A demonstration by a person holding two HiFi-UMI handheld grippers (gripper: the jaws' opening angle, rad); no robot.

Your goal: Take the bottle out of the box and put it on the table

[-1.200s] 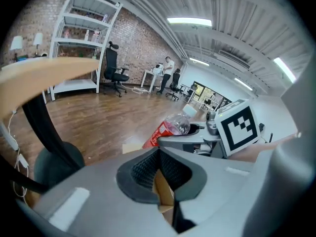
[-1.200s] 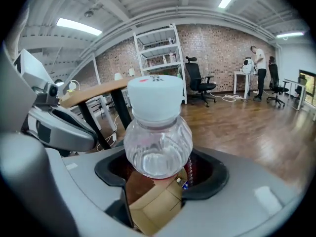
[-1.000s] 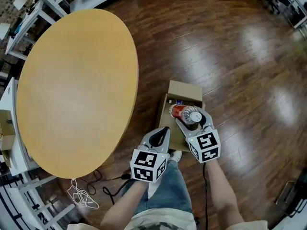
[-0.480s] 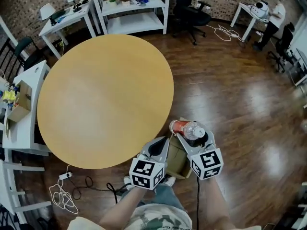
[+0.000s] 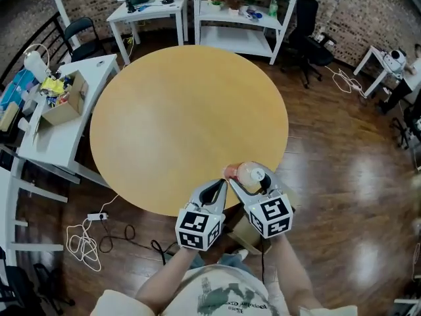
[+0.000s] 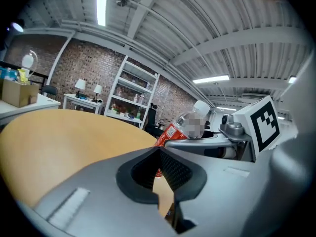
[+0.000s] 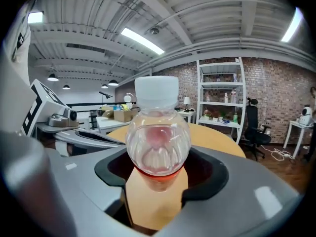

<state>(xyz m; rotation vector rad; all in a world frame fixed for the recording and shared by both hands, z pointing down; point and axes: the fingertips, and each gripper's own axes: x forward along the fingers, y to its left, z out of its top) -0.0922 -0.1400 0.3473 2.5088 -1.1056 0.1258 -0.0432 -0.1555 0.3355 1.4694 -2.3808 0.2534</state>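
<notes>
The room has a dark wood floor [image 5: 342, 176], and a round tan table [image 5: 184, 117] fills the middle of my head view. Beyond the table a white shelf [image 5: 240, 15] stands against a brick wall. Left of the table are white desks [image 5: 56, 133], one of them carrying an open carton [image 5: 62, 107]. A white cable [image 5: 82, 249] lies on the floor off the table's near left.

Both of my grippers are at the table's near edge. The right gripper [image 5: 248, 179] is clamped on the bottle [image 5: 240, 171], its dark pads pressing on both sides of the clear body. The bottle has a red label and a white cap, and it sits tilted over the table's near rim. I cannot tell whether it touches the top.

The left gripper [image 5: 222, 185] is just beside it, toward the table's left. Its jaws meet at the tips with nothing between them.

The box [image 5: 240, 232] is on the floor just off the table's near edge, mostly hidden under the grippers.
</notes>
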